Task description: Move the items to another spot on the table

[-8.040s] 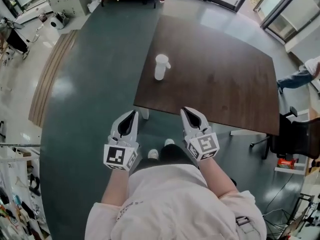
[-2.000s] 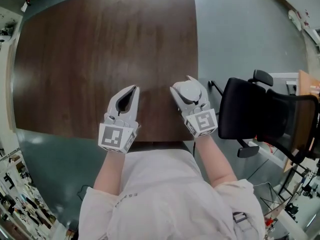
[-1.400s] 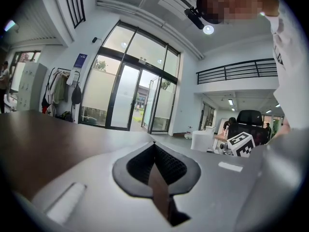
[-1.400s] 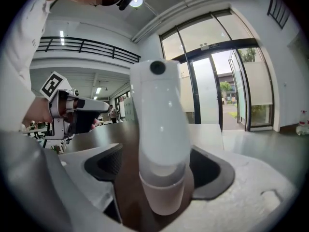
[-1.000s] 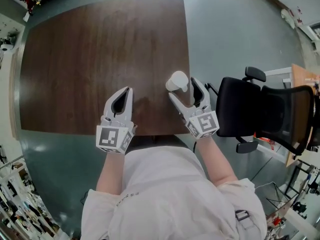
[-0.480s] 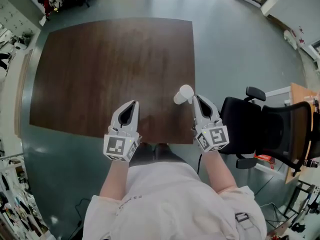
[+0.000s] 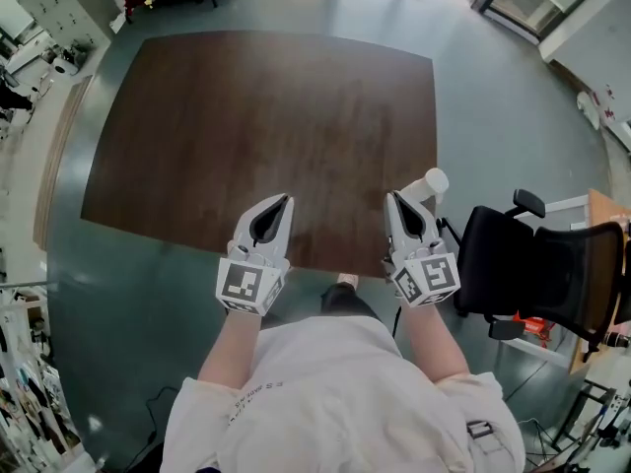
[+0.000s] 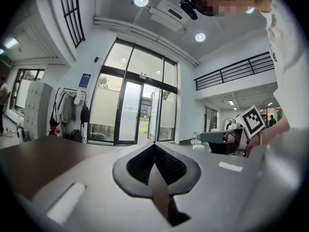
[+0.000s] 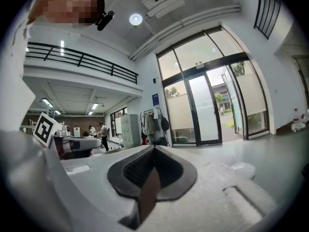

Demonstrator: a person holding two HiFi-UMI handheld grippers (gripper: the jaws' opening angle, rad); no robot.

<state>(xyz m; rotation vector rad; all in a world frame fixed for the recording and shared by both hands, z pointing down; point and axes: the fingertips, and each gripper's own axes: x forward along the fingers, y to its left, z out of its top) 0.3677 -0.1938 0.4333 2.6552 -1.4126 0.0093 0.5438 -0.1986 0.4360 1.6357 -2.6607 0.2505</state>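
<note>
A white cup (image 7: 434, 182) stands upright near the right edge of the dark brown table (image 7: 256, 116). My right gripper (image 7: 396, 198) hovers over the table's near edge, just left of the cup and apart from it. Its jaws are shut with nothing between them, as the right gripper view (image 9: 154, 147) also shows. My left gripper (image 7: 285, 201) is level with it further left, also shut and empty, its tips meeting in the left gripper view (image 8: 154, 143). Neither gripper view shows the cup.
A black office chair (image 7: 537, 274) stands on the floor just right of the table's near right corner. The table's near edge runs under both grippers. Glass doors (image 8: 130, 110) and a coat rack (image 8: 67, 112) lie far off.
A second ago the right jaws stood open around the cup; now they are shut and drawn back to its left. The cup stays on the table. The head view has shifted.
</note>
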